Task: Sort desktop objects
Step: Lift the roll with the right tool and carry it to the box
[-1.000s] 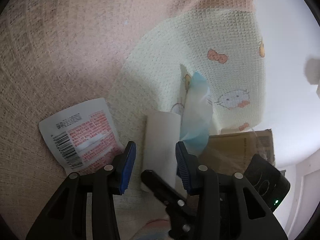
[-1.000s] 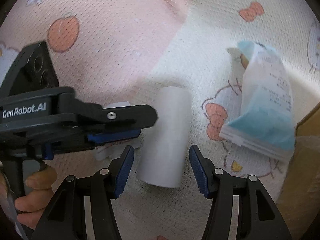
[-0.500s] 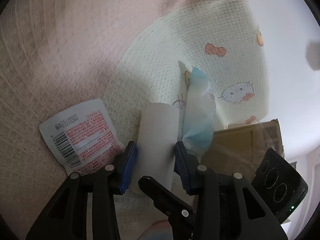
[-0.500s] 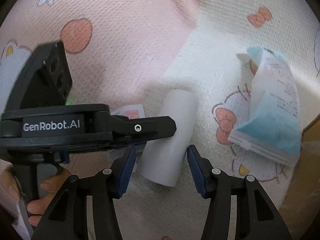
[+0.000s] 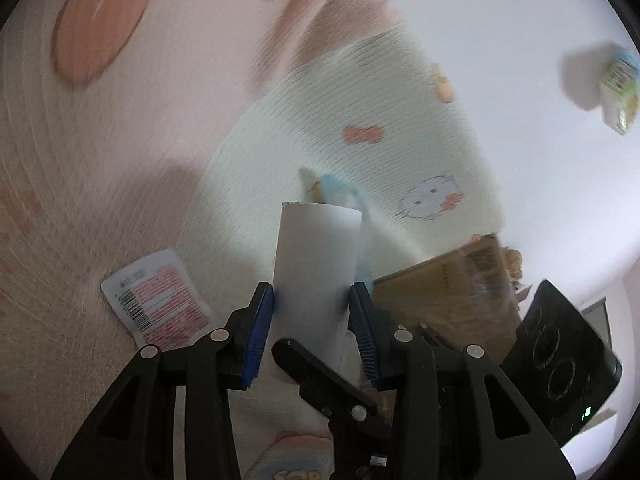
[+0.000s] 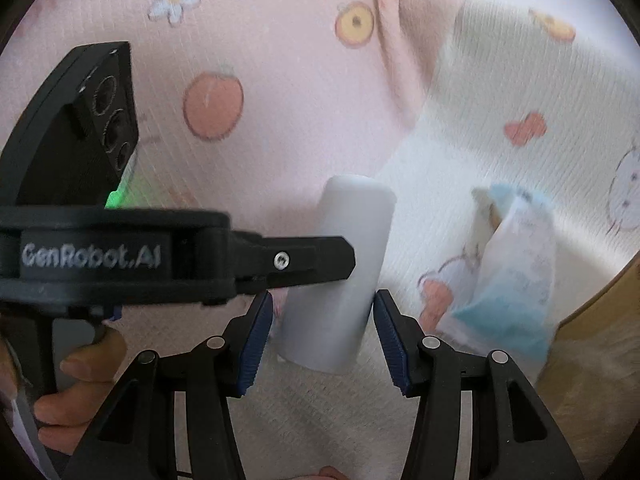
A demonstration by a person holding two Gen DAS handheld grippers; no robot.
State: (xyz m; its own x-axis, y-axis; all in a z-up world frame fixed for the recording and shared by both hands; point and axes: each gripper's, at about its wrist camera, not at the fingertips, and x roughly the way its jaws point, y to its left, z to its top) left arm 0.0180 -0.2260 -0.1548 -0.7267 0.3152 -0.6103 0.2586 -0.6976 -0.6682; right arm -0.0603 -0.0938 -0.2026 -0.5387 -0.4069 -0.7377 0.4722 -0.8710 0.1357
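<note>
- Roll sits clamped in the left gripper; keep it squeezed while lifting.
- Right gripper straddles it, jaws just narrowed, pads apparently not pressing: keep clear.

Soft pink blanket with a waffle weave, printed with peaches, a white flower and doughnuts. Overlapped by a pale cream blanket with red bows and cartoon cat faces. Beyond the cream edge, plain white surface, brightly and evenly lit. Pale wall at far right.
</note>
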